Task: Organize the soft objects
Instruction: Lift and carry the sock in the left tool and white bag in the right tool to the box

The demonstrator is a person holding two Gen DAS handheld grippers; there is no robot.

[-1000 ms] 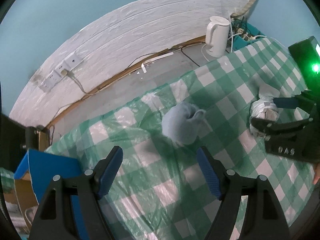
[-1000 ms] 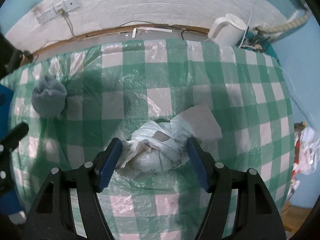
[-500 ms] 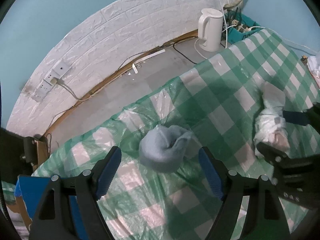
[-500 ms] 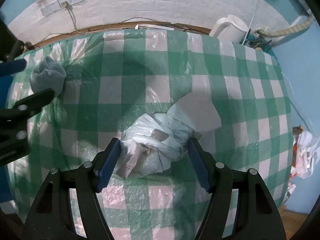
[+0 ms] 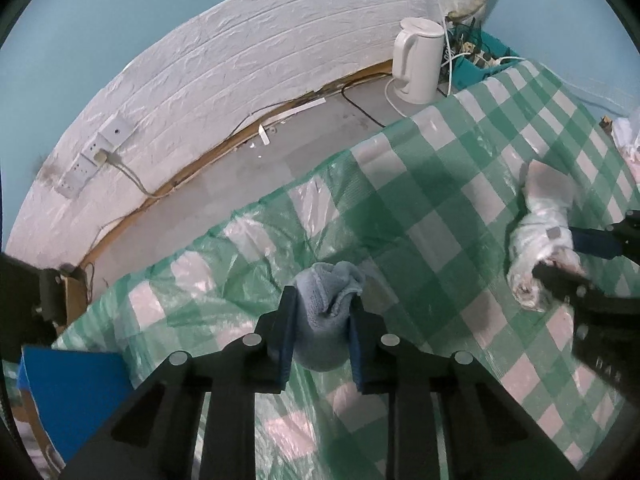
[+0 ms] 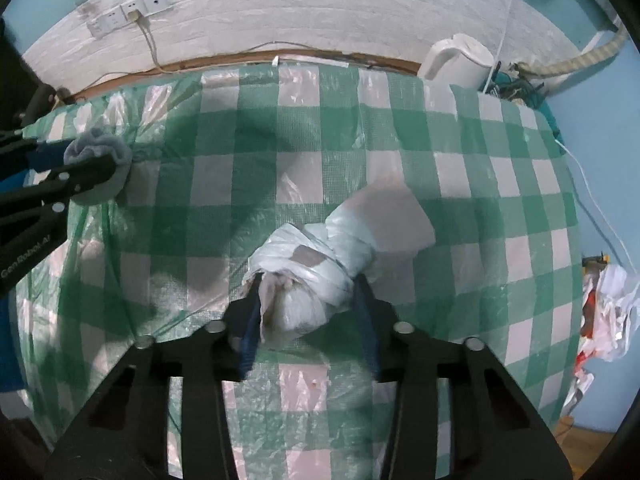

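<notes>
A crinkled plastic green-and-white checked cover [image 6: 312,152] draped the worktop, its far edge at twelve o'clock falling short of a white brick-embossed wall [image 5: 248,60]. A smooth white kettle [image 5: 416,64] stood at one o'clock, off the cloth. Broad bare cloth lay between the two bundles. The right tool [image 6: 306,312] was closing on the crumpled white plastic-wrapped bundle [image 6: 316,272], pads pressing it. The left tool [image 5: 322,332] was closing on the fuzzy blue rolled cloth [image 5: 324,320] near the cover's far edge.
</notes>
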